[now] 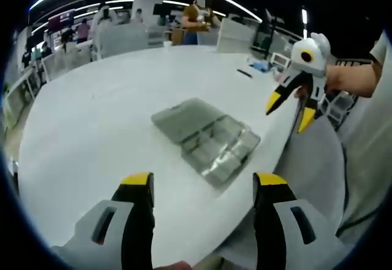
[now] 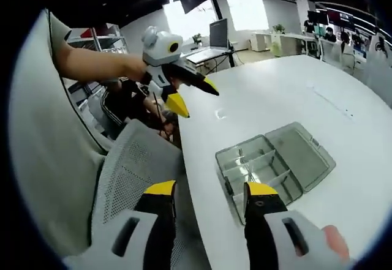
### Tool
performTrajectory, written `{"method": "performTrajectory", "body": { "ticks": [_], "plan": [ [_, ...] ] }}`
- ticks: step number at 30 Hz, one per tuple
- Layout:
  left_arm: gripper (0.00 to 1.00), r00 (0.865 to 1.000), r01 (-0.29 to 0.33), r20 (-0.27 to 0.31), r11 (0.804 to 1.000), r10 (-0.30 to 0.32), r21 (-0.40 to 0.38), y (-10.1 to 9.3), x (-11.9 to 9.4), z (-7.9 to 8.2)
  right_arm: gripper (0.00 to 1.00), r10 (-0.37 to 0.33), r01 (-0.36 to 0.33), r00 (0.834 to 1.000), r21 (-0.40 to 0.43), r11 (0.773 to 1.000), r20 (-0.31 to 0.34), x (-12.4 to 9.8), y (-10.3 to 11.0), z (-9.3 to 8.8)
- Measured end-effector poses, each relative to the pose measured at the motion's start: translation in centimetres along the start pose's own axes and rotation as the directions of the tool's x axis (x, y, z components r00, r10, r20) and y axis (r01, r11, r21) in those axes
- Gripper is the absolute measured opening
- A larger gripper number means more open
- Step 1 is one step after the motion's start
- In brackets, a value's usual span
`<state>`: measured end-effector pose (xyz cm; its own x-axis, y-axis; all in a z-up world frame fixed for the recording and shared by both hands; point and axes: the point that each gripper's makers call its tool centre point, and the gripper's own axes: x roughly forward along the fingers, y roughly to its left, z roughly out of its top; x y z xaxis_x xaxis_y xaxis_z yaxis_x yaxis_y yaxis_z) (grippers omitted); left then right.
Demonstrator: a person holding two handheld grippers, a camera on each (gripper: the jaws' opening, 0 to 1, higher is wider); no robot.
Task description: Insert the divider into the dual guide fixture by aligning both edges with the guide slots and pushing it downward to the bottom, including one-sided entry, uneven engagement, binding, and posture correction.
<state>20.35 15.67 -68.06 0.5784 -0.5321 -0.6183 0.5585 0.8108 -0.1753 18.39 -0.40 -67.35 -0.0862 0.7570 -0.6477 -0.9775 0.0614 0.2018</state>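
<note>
**Both grippers held clear of the open compartment case**

In the left gripper view, the left gripper (image 1: pixel 204 187) rose from the 6 o'clock edge with its yellow-tipped jaws set well apart and nothing between them. Beyond the tips, near the centre of the view, a clear plastic compartment case (image 1: pixel 207 138) lay flat on the white table (image 1: pixel 104 117), its lid folded open toward 10 o'clock and its divided tray toward 5 o'clock, close to the table's near edge. At about 2 o'clock the right gripper (image 1: pixel 286 109) hung in the air past the table edge, held by a person's hand (image 1: pixel 334 79), its jaws parted and empty, tips pointing down toward 7 o'clock.

In the right gripper view, the right gripper (image 2: pixel 211 195) came up from 6 o'clock with its jaws apart, gripping nothing; a fingertip (image 2: pixel 335 240) showed at about 4 o'clock beside the gripper body. The case (image 2: pixel 275 163) sat just past the right-hand jaw, at roughly 4 o'clock from centre, tray side nearest and lid lying open toward 3 o'clock. Thin partitions stood inside the tray; whether one of them was the divider could not be told. The left gripper (image 2: pixel 196 97) hovered at 11 o'clock, off the table's edge, jaws open. A grey mesh chair (image 2: pixel 125 172) stood at 8 o'clock.
</note>
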Motion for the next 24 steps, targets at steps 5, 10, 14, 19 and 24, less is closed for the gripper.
{"method": "performTrajectory", "body": {
  "ticks": [5, 10, 14, 19, 24],
  "plan": [
    [0.64, 1.000, -0.002, -0.009, 1.000, 0.002, 0.004, 0.3, 0.0, -0.2, 0.41, -0.012, 0.011, 1.000, -0.055, 0.998, -0.017, 0.0, 0.2, 0.2],
    [0.64, 1.000, -0.002, -0.024, 1.000, 0.002, 0.015, 0.7, 0.0, -0.6, 0.42, -0.014, 0.013, 1.000, -0.083, 0.996, -0.009, -0.1, 0.3, 0.5],
    [0.64, 0.999, 0.001, -0.049, 0.999, 0.001, 0.044, 0.9, 0.0, -1.0, 0.44, -0.015, 0.015, 1.000, -0.095, 0.995, -0.002, -0.2, 0.4, 0.7],
    [0.63, 0.997, 0.004, -0.071, 0.998, 0.000, 0.063, 1.4, 0.0, -1.5, 0.43, -0.037, 0.038, 0.999, -0.097, 0.995, 0.009, -0.3, 0.1, 0.8],
    [0.62, 0.996, 0.005, -0.093, 0.997, 0.003, 0.083, 2.0, -0.2, -2.1, 0.43, -0.040, 0.041, 0.999, -0.088, 0.995, 0.006, -0.3, 0.2, 0.4]
  ]
}}
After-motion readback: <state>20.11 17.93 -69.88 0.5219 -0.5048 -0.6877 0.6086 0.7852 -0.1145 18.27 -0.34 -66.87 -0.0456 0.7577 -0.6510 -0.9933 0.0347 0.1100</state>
